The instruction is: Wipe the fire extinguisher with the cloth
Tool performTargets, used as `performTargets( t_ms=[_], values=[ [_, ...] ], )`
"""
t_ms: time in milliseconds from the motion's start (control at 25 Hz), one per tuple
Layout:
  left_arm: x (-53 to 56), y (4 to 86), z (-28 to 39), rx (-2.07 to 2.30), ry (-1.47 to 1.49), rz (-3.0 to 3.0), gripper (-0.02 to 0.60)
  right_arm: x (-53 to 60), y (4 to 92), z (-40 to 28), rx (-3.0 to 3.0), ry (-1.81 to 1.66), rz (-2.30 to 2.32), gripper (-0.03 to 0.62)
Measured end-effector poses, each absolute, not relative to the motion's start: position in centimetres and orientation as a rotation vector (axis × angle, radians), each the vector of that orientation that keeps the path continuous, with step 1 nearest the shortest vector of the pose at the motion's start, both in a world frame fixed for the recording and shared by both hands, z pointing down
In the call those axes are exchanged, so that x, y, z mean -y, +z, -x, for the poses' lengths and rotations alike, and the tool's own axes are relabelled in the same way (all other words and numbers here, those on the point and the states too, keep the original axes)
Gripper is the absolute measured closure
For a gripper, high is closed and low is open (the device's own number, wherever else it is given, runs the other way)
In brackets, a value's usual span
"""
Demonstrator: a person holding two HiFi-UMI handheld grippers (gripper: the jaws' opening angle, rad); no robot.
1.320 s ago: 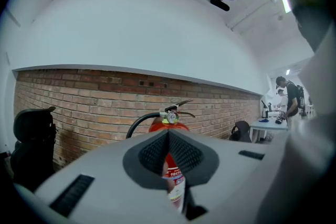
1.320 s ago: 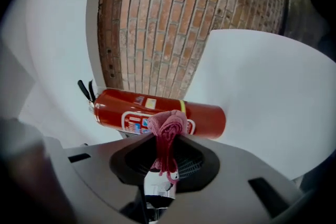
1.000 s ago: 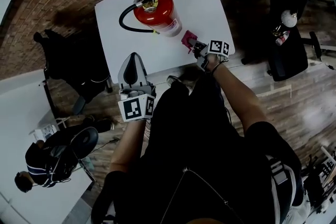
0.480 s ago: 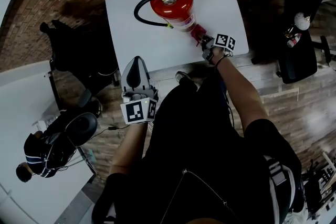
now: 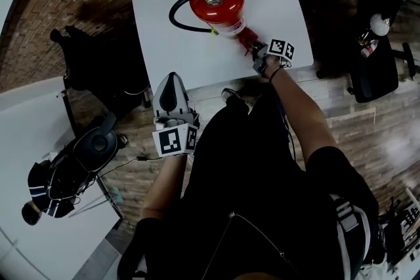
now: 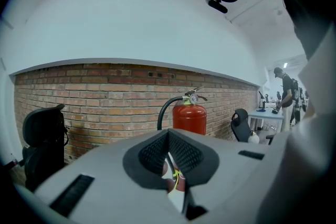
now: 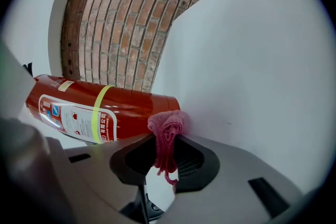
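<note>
The right tongs (image 7: 165,159) are clamped on a bunched pink cloth (image 7: 167,132), whose top presses against the bottom end of the red fire extinguisher (image 7: 100,107). The left tongs (image 6: 169,153) have their jaws together with nothing held. In the head view they sit at the near edge of the white desk (image 5: 177,42). The extinguisher stands in the upper centre of that frame.

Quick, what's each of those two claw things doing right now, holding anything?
Left gripper: jaws shut, empty.
Right gripper: jaws shut on the pink cloth, by the fire extinguisher.
</note>
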State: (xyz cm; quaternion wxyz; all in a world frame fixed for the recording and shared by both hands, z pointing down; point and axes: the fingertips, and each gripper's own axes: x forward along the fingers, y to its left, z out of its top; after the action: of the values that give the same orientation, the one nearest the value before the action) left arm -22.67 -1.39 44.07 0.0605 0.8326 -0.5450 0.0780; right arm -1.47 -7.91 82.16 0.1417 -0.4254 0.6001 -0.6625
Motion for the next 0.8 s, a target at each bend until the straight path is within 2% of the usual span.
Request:
performTargets(
  t_ms=[800],
  values=[
    [2.3, 43.1, 21.4, 1.492, 0.177, -2.61, 0.572, 7.6, 74.9, 1.9, -1.72, -1.796, 1.179, 0.493]
  ],
)
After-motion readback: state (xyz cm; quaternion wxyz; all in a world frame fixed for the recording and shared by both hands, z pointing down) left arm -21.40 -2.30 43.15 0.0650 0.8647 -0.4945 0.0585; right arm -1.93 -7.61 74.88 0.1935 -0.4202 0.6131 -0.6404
